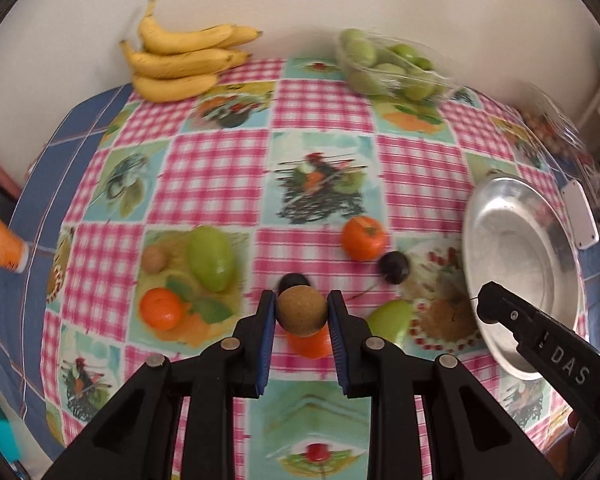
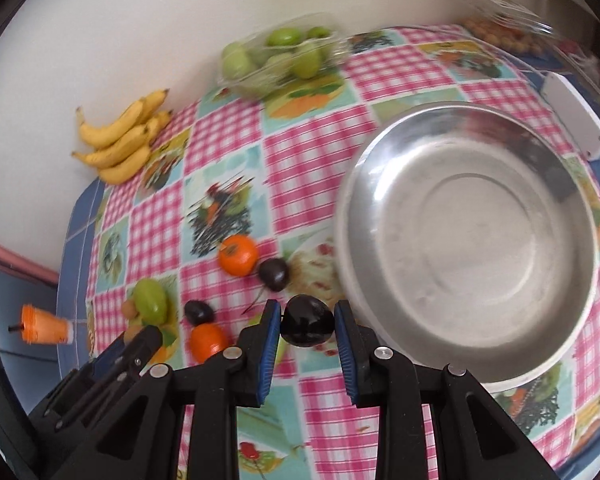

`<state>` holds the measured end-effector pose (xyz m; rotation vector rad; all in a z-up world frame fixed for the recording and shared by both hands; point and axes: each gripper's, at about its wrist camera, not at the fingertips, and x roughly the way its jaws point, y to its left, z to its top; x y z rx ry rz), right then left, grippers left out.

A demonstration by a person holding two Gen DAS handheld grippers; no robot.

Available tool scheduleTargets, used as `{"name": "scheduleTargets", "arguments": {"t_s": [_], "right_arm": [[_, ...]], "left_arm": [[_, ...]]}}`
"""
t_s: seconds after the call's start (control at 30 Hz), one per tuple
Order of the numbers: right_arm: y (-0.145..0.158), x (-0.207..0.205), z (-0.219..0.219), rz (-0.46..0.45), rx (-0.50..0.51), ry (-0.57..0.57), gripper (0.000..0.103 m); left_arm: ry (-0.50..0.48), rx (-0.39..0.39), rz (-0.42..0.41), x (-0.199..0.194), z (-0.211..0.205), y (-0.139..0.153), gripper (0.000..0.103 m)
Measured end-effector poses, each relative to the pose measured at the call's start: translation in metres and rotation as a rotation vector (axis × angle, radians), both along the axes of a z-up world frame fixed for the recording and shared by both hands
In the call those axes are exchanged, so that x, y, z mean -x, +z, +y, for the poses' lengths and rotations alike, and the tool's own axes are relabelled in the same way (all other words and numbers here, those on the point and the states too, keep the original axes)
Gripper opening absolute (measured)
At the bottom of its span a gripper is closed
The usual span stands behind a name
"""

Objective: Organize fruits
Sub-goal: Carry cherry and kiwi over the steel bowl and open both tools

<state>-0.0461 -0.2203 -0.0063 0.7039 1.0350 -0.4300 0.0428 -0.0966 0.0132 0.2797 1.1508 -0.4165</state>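
Note:
My left gripper (image 1: 302, 312) is shut on a round brown fruit (image 1: 301, 310) and holds it above the checked tablecloth (image 1: 220, 172). My right gripper (image 2: 307, 320) is shut on a dark plum (image 2: 307, 320) just left of the steel bowl (image 2: 468, 240); the bowl also shows in the left wrist view (image 1: 516, 280). Loose on the cloth lie oranges (image 1: 363, 238) (image 1: 161, 307), another partly hidden under the held fruit (image 1: 311, 344), dark plums (image 1: 395, 267) (image 1: 294, 280), green fruits (image 1: 211, 258) (image 1: 390, 318) and a small brown fruit (image 1: 155, 258).
A banana bunch (image 1: 180, 56) lies at the back left against the wall. A clear bag of green fruits (image 1: 388, 64) sits at the back. Another clear pack (image 2: 500, 28) and a white box (image 2: 576, 120) lie beyond the bowl. An orange cup (image 1: 0, 244) lies at the left edge.

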Motion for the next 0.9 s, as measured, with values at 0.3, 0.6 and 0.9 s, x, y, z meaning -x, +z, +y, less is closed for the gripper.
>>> {"name": "scheduleTargets", "arguments": {"t_s": [0.3,0.6,0.9], "right_arm": [[-0.008,0.031,-0.062,0.030,0.008,-0.180,0.030],[-0.018,0.050,-0.096,0.055,0.002,-0.283,0.030],[-0.030,0.063,-0.118,0.096,0.009,-0.343,0.030]], "left_arm": [[-0.132,-0.005,0.006,0.015,-0.075,-0.003,0.027],[-0.219,0.003,0.011,0.025,-0.125,-0.009,0.027],[-0.281,0.005,0.032,0.030,-0.157,-0.028,0.027]]}}
